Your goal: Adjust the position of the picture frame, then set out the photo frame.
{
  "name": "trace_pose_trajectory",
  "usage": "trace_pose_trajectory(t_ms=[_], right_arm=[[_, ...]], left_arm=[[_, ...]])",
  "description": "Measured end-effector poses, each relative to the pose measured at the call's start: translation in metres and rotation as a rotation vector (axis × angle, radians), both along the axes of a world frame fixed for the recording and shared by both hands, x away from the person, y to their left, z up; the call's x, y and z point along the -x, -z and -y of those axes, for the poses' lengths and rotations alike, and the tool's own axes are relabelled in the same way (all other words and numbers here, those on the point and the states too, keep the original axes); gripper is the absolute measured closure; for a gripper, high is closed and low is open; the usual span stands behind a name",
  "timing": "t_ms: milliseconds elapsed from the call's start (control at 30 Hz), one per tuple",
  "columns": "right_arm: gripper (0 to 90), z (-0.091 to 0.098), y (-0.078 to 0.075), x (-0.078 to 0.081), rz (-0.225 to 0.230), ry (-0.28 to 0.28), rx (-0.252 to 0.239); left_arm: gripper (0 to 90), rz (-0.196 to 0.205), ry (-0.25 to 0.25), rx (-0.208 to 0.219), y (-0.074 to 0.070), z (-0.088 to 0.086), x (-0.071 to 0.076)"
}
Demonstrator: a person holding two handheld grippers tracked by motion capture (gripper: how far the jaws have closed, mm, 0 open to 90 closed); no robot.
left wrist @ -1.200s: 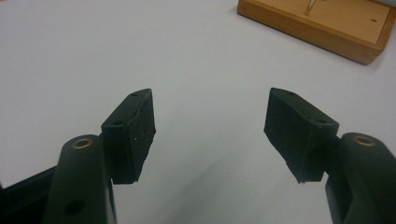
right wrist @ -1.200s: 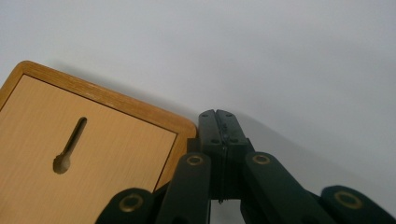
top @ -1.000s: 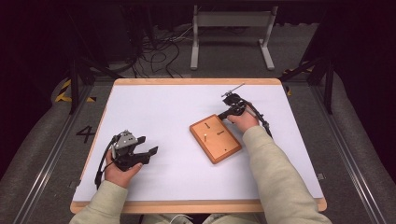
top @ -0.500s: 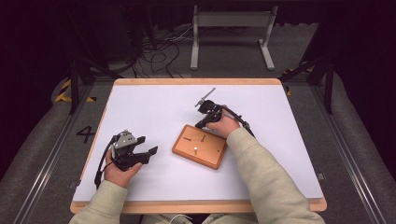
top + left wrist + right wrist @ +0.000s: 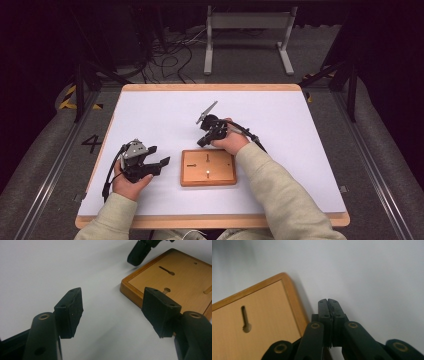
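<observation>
- The right tool, clenched on nothing, sits just beyond the wooden board's far edge.
- The left tool, released, rests left of the board on the desk.

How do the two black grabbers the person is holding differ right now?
The left gripper has its jaws spread wide with nothing between them; the right gripper has its jaws pressed together, also holding nothing. The left one rests beside the wooden board, off its left edge, while the right one sits at the board's far edge. Both are black, hand-held and trail a cable.
</observation>
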State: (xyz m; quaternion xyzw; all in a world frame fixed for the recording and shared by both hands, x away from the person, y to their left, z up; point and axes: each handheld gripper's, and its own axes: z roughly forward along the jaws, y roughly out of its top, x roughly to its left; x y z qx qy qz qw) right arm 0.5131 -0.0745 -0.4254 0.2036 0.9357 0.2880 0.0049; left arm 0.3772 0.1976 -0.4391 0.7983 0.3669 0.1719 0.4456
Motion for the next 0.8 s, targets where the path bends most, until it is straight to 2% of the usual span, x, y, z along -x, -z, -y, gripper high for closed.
trace_pose_trajectory(t_ms=[133, 233, 400, 533, 633, 733, 800], right_arm=[[75.5, 0.018, -0.017, 0.006, 0.092, 0.065, -0.045], [71.5, 0.032, -0.029, 0.012, 0.105, 0.109, -0.073], [68.1, 0.056, -0.046, 0.026, 0.164, 0.149, -0.132], [63.6, 0.069, -0.052, 0.035, 0.186, 0.161, -0.165], [61.2, 0.076, -0.055, 0.042, 0.178, 0.167, -0.177], [52.6, 0.084, -0.055, 0.047, 0.173, 0.192, -0.191], [51.1, 0.087, -0.053, 0.049, 0.167, 0.203, -0.194]], left_arm=[[33.7, 0.007, 0.006, -0.001, -0.002, 0.001, 0.001], [33.6, 0.008, 0.014, 0.007, -0.004, 0.003, 0.002], [33.4, 0.014, 0.035, 0.004, -0.006, 0.006, 0.004], [32.9, 0.021, 0.043, 0.007, -0.007, 0.008, 0.006], [32.6, 0.017, 0.059, 0.008, -0.007, 0.009, 0.007], [33.5, 0.009, 0.075, 0.012, -0.008, 0.012, 0.009], [34.0, 0.008, 0.083, 0.019, -0.009, 0.014, 0.010]])
